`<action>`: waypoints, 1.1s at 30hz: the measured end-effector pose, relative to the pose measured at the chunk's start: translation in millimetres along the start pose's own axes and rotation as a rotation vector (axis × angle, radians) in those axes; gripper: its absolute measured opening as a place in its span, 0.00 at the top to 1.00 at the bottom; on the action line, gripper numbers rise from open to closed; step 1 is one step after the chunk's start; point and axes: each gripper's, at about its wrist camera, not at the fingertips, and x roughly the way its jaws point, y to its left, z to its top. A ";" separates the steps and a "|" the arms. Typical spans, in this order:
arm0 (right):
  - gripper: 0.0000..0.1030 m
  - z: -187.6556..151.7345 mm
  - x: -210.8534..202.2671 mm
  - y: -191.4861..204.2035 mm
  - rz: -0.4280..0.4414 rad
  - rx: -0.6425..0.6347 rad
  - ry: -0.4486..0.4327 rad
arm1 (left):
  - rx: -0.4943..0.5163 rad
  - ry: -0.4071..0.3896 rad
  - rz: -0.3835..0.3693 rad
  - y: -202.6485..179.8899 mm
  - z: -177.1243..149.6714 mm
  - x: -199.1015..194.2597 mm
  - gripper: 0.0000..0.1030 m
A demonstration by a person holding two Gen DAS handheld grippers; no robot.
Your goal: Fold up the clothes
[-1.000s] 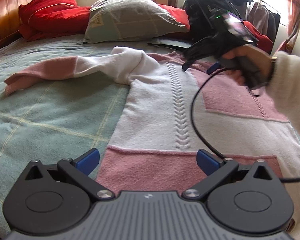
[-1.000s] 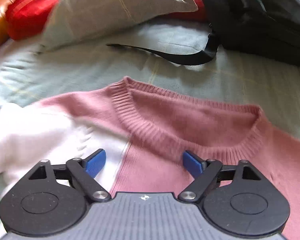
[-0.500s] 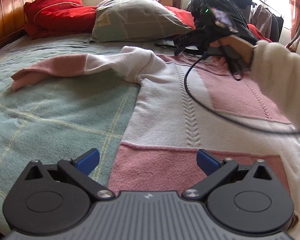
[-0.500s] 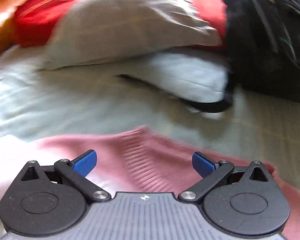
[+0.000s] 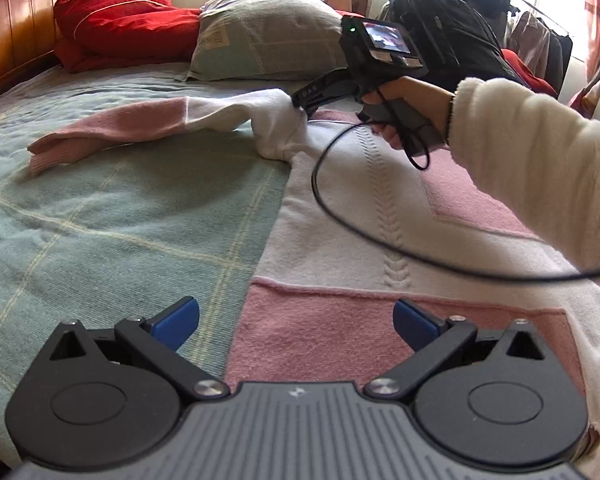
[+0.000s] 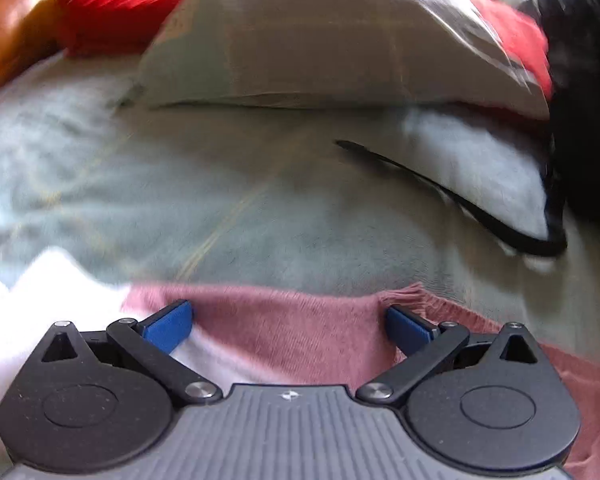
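A pink and white knit sweater point(image 5: 380, 216) lies flat on the green blanket, its left sleeve point(image 5: 132, 128) stretched out to the left. My left gripper point(image 5: 296, 316) is open over the sweater's pink hem at the near left corner. In the left wrist view the right gripper point(image 5: 300, 106) reaches to the bunched white shoulder of the sweater, held by a hand in a cream sleeve. The right wrist view is blurred: my right gripper point(image 6: 288, 320) is open over the pink shoulder fabric point(image 6: 288, 328) near the collar.
A grey-green pillow point(image 5: 268, 36) and red bedding point(image 5: 120, 20) lie at the head of the bed by the wooden headboard point(image 5: 16, 20). A black backpack point(image 5: 452, 28) sits at the back right, its strap point(image 6: 460, 204) trailing on the blanket point(image 5: 100, 220). A black cable point(image 5: 360, 232) loops over the sweater.
The right gripper has swung left from the collar to the sweater's left shoulder. The left gripper has shifted slightly left along the hem. Both stay open.
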 end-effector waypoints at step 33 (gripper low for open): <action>0.00 -85.5 -161.2 -114.7 -0.004 -0.133 -0.068 | 0.092 0.036 -0.094 -42.3 -0.3 3.0 0.01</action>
